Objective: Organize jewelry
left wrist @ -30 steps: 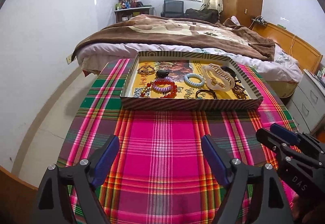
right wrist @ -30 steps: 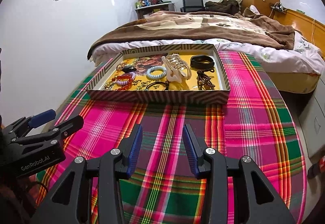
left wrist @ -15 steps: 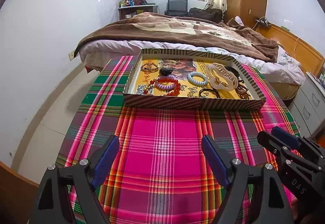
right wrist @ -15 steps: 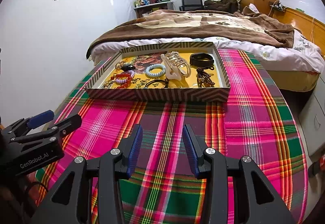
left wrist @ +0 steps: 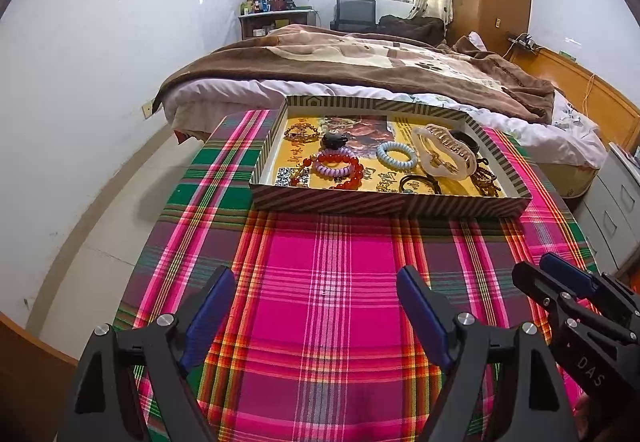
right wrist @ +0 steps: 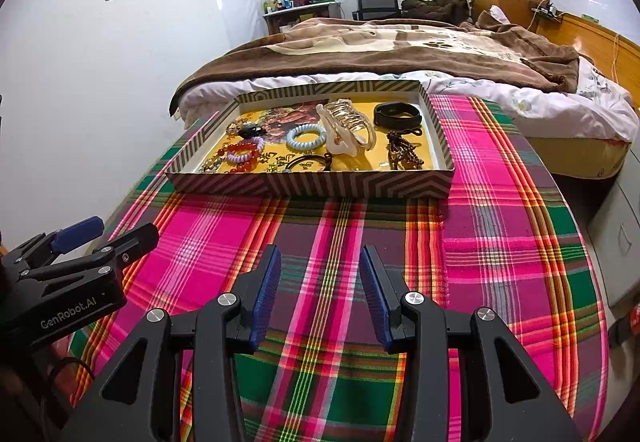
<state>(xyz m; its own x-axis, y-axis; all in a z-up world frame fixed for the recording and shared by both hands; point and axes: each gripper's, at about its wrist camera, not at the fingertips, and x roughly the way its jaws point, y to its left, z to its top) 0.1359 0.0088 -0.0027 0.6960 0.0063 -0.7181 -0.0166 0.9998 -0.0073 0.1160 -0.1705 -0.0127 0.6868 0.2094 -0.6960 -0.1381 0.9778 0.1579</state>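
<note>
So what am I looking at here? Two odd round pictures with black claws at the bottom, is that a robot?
No robot: a person holds a hand-held gripper in each hand, and each carries a wide-angle camera looking along its two fingers. One picture is from the left hand-held gripper, the other from the right hand-held gripper; each also shows the other at its edge. Both are open and hold nothing, the left wider. Below them is a table under a plaid cloth. On it lies a striped tray of jewelry: a red bead bracelet, a pale blue coil hair tie, a large cream hair claw and a black band. Behind stands a bed.
</note>
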